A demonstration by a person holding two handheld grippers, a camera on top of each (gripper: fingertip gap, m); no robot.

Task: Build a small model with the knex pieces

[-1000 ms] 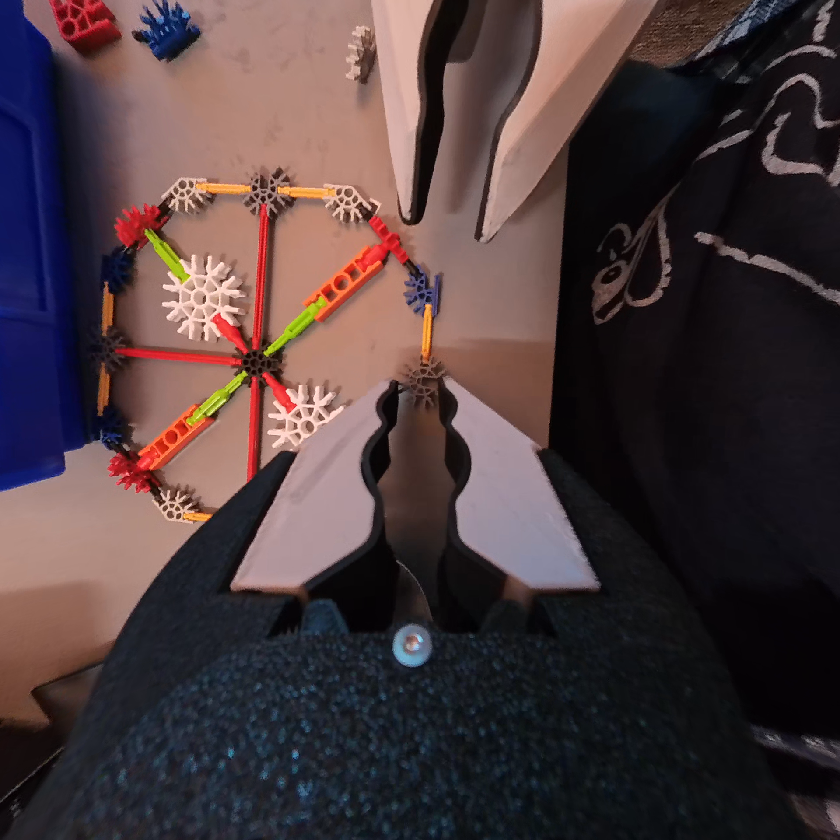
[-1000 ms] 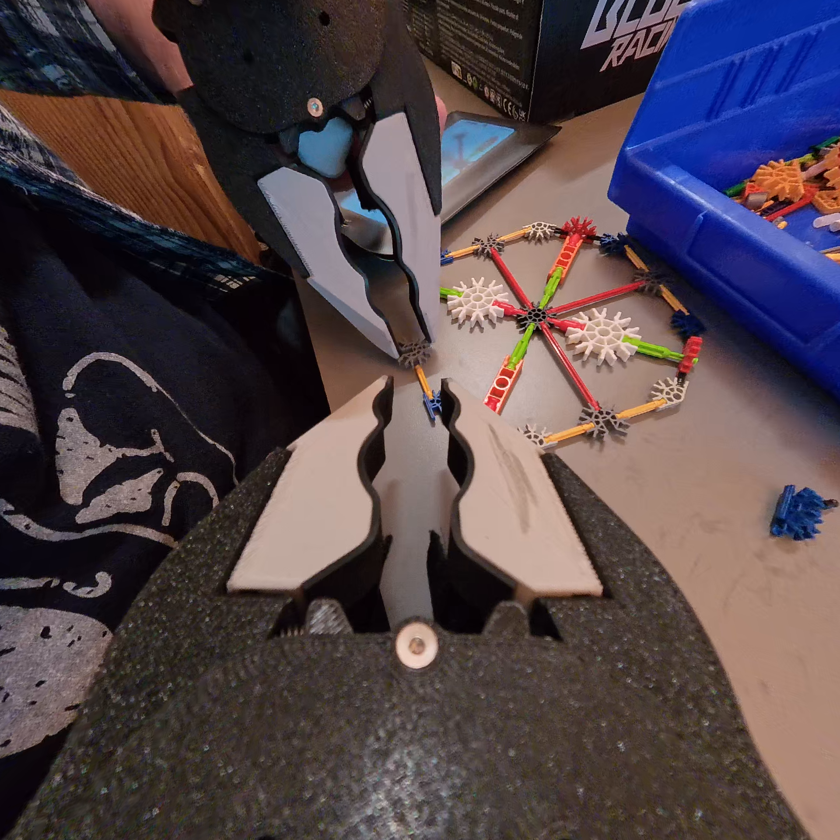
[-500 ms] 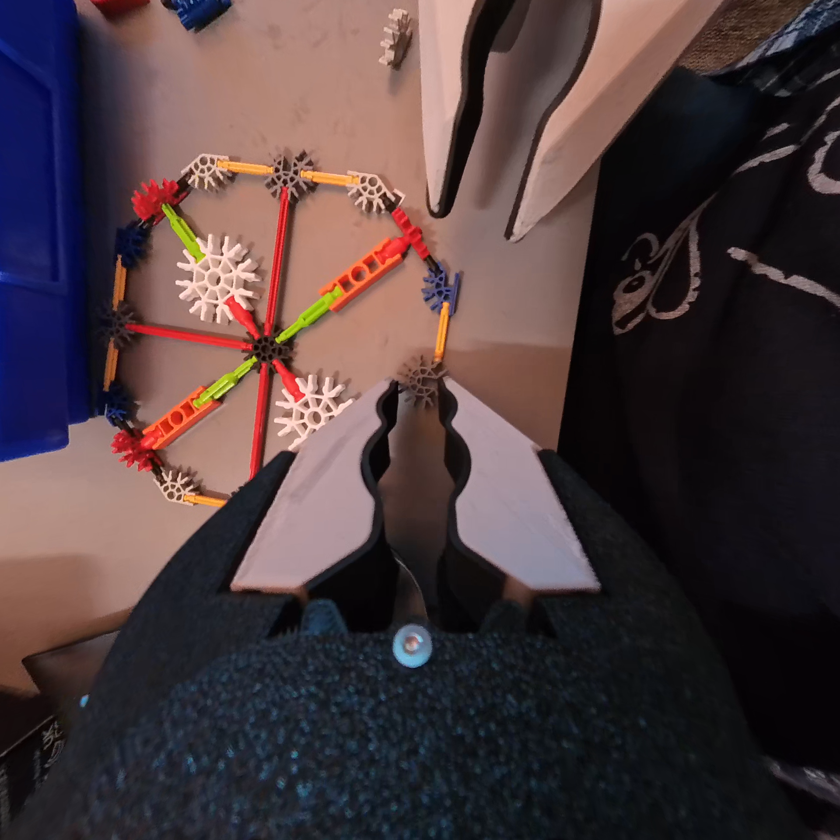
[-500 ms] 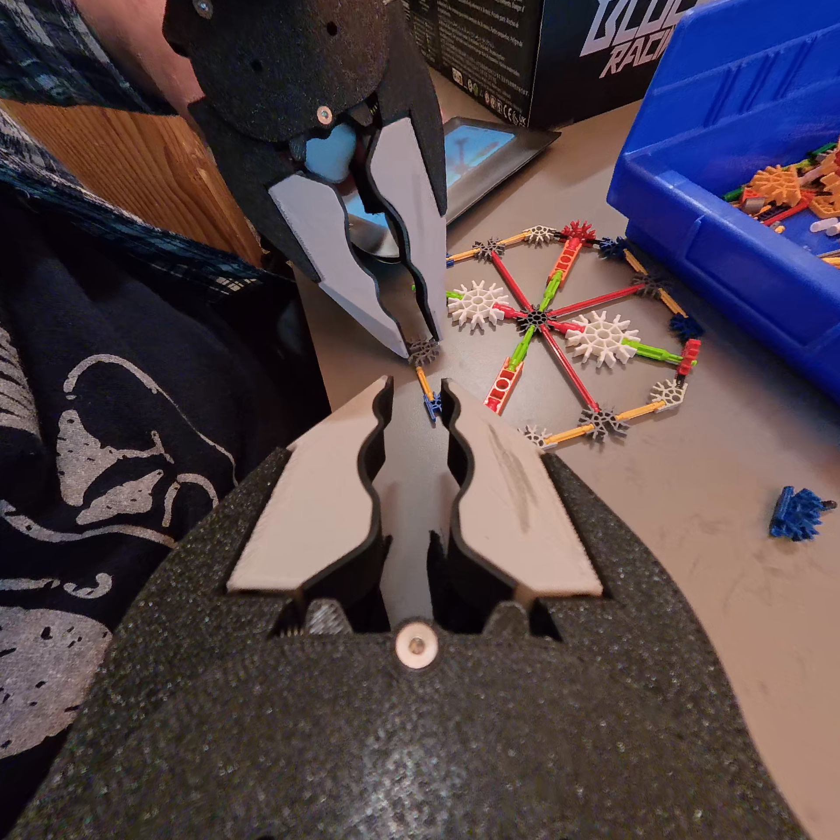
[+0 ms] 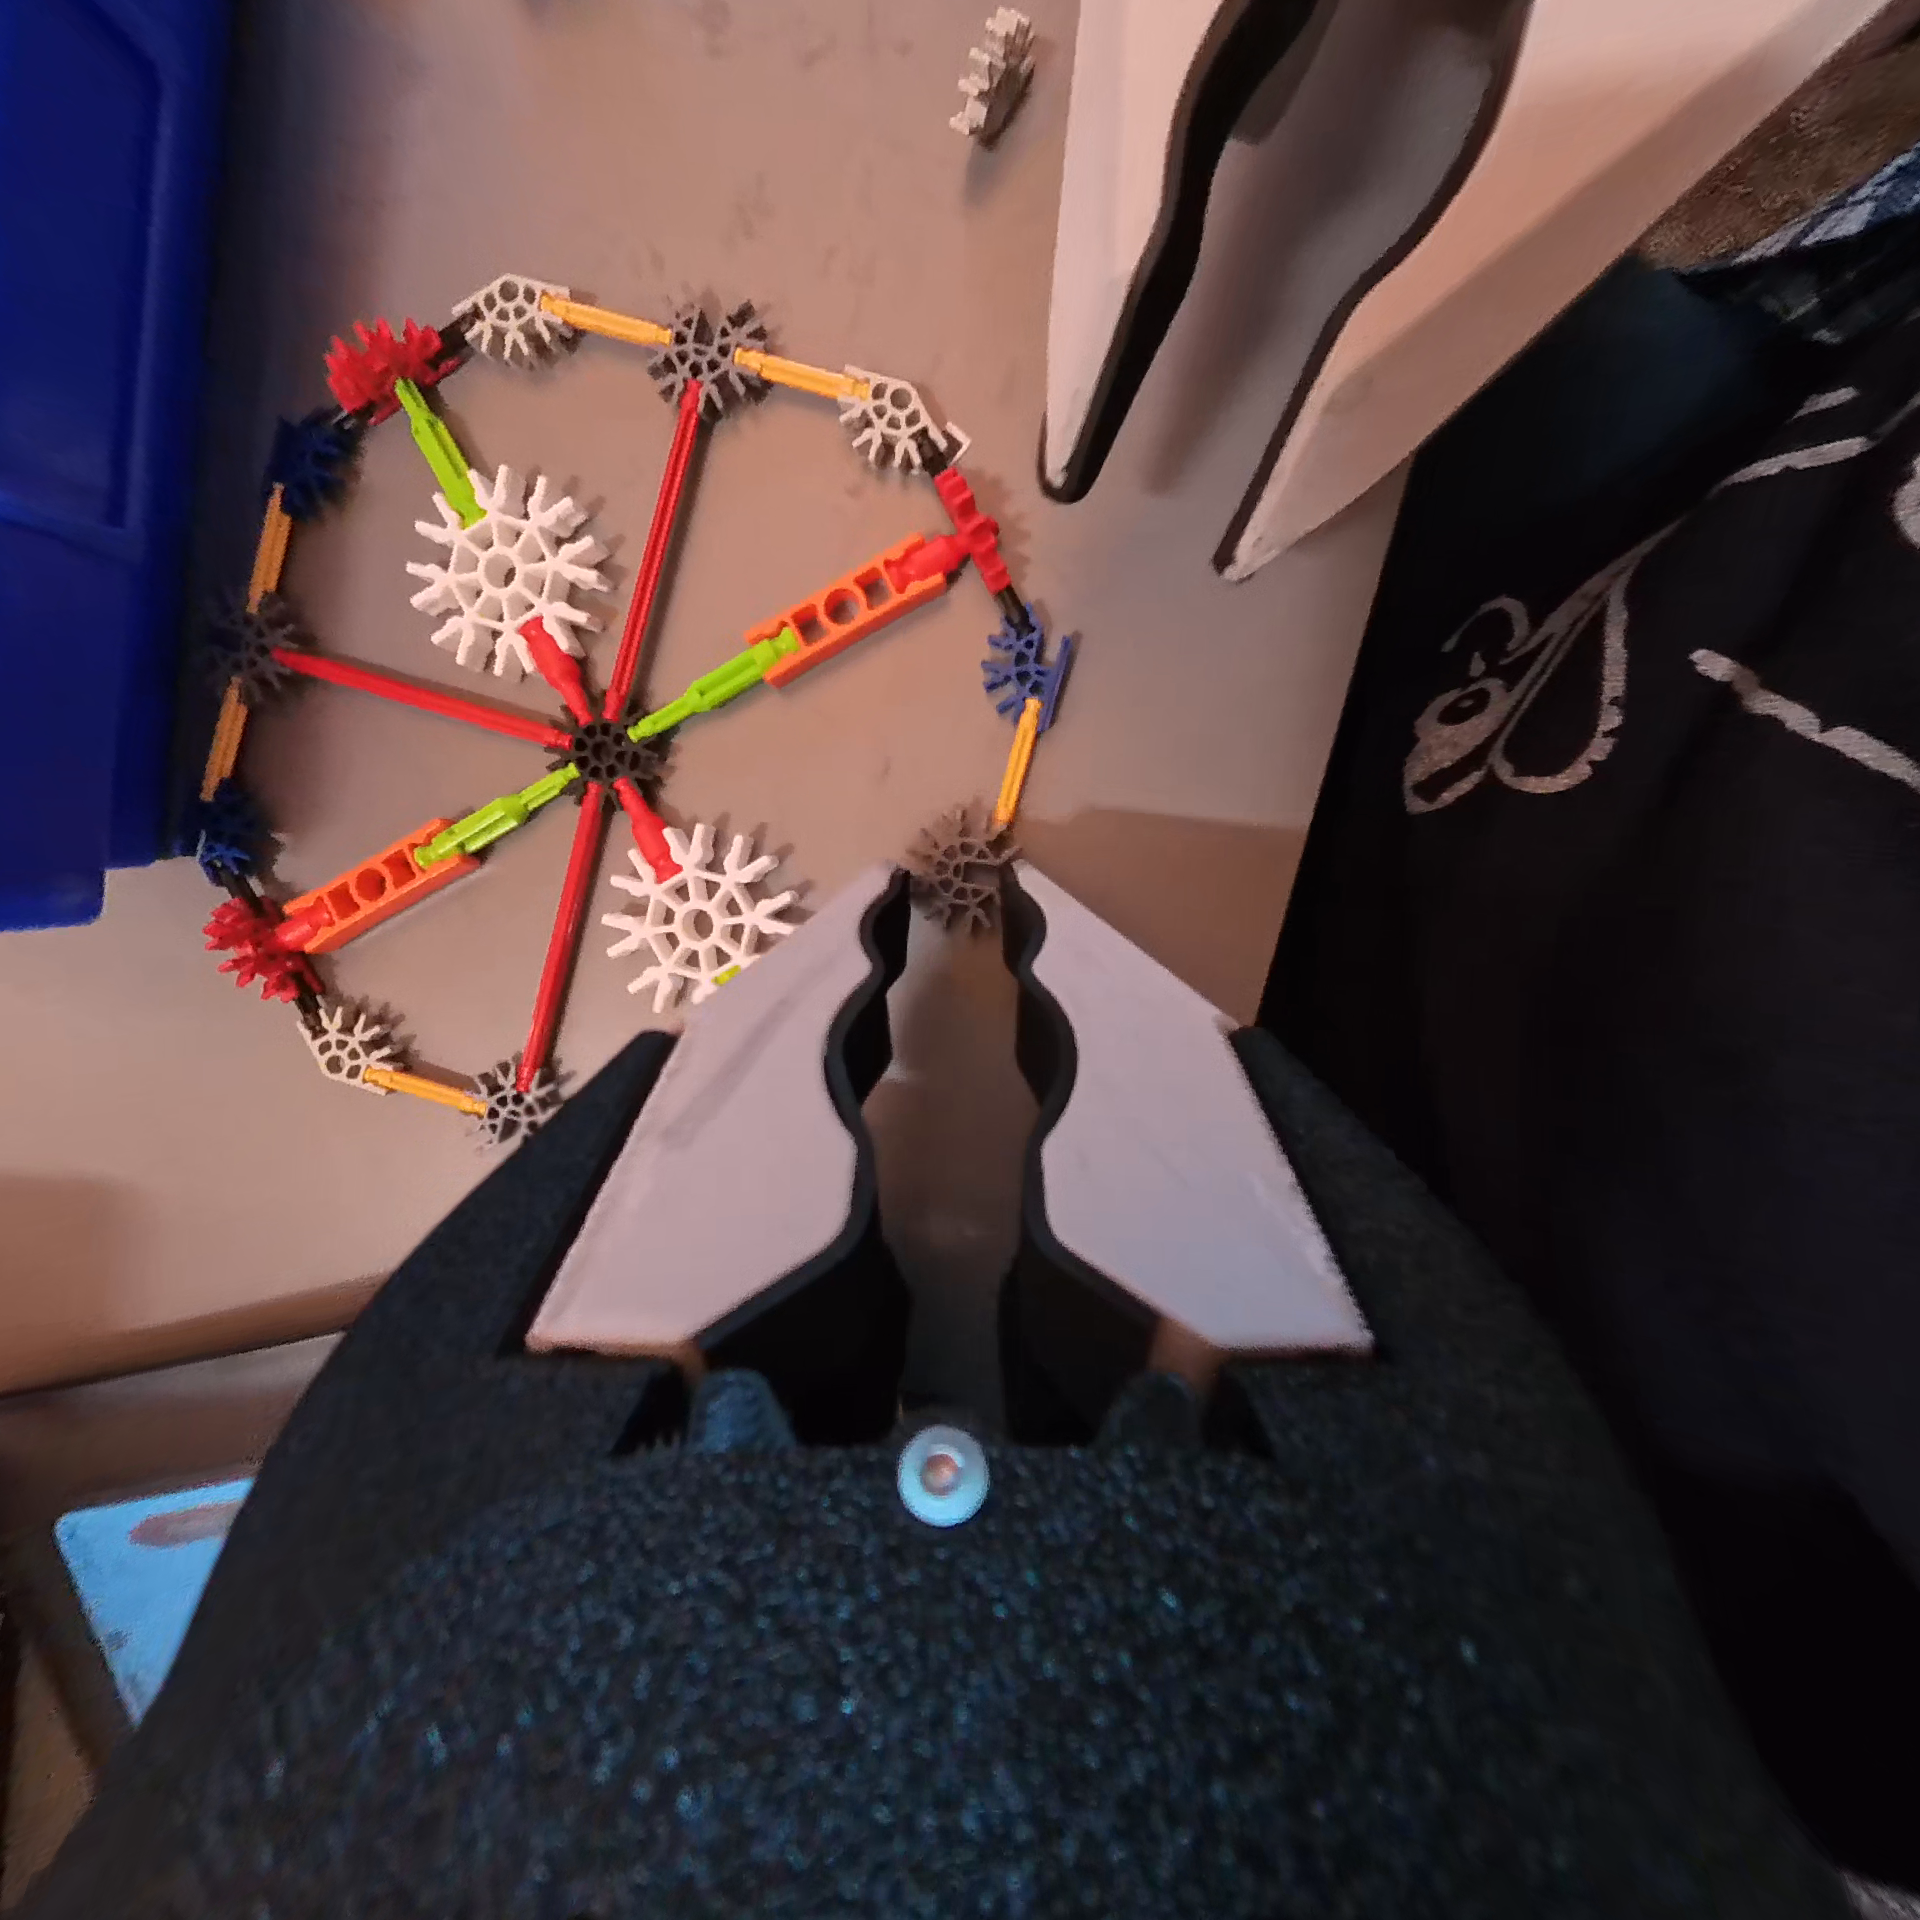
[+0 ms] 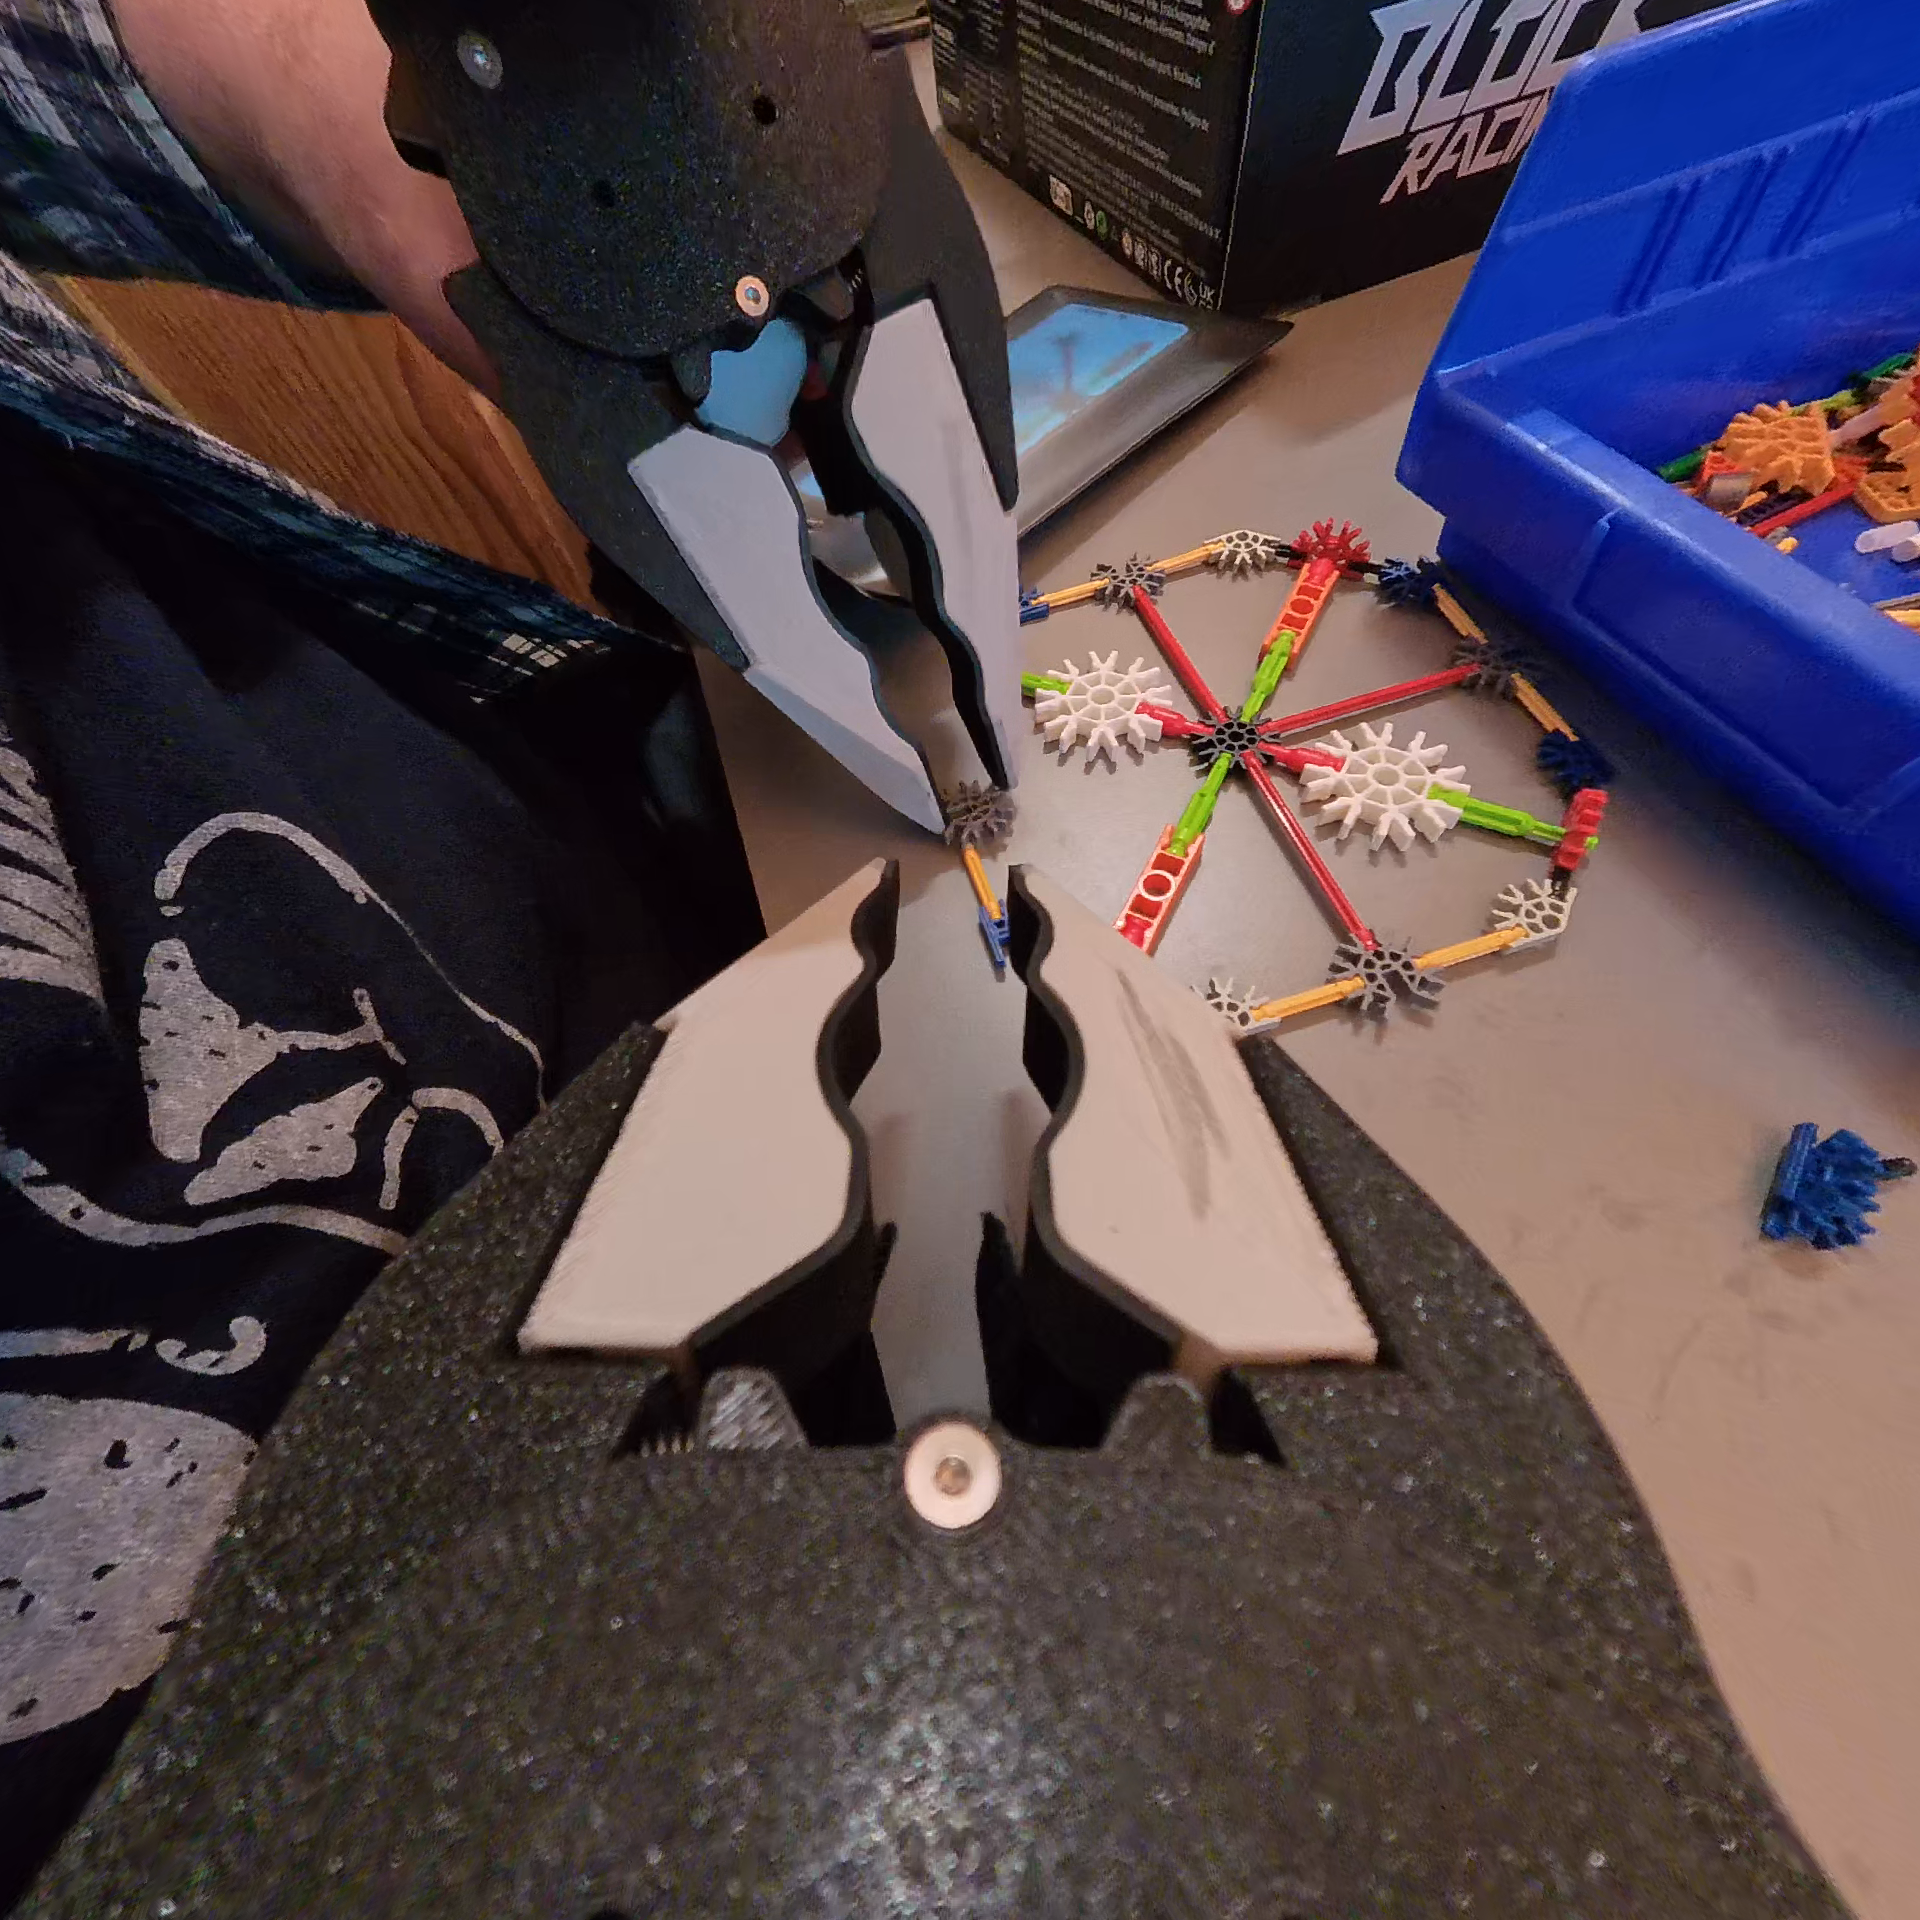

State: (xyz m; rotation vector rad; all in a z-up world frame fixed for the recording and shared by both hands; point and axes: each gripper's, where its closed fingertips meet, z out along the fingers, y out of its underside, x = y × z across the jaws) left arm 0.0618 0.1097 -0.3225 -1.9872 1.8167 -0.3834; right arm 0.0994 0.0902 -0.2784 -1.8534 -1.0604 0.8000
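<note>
A flat wheel of plastic rods and snowflake connectors lies on the tan table, with a black hub [image 5: 608, 748] that also shows in the right wrist view [image 6: 1231, 738]. My left gripper [image 5: 954, 883] is shut on the grey rim connector [image 5: 961, 868] at the wheel's near edge; the right wrist view shows its tips [image 6: 971, 800] pinching that connector [image 6: 979, 812]. A yellow rod [image 5: 1016, 758] joins it to a blue connector [image 5: 1023, 665]. My right gripper [image 6: 954, 878] is open and empty, hovering just over that rod and blue connector [image 6: 995, 930]. In the left wrist view it [image 5: 1148, 530] hangs beside a red connector [image 5: 971, 520].
A blue bin [image 6: 1662, 416] with loose parts stands beyond the wheel and shows at the left in the left wrist view [image 5: 83, 416]. A black box [image 6: 1195, 125] and a dark tablet [image 6: 1101, 364] lie behind. A loose blue connector [image 6: 1823, 1184] and a grey one [image 5: 992, 73] lie apart. A person's dark shirt [image 5: 1610, 935] borders the table edge. The grippers' ends are close to 6 cm from one another. The black hub [image 5: 608, 748] sits 6 cm or so from the ends of my left fingers.
My left gripper has kept its hold on the grey connector while swinging and tilting a little to the right. The wheel and my right gripper have barely moved.
</note>
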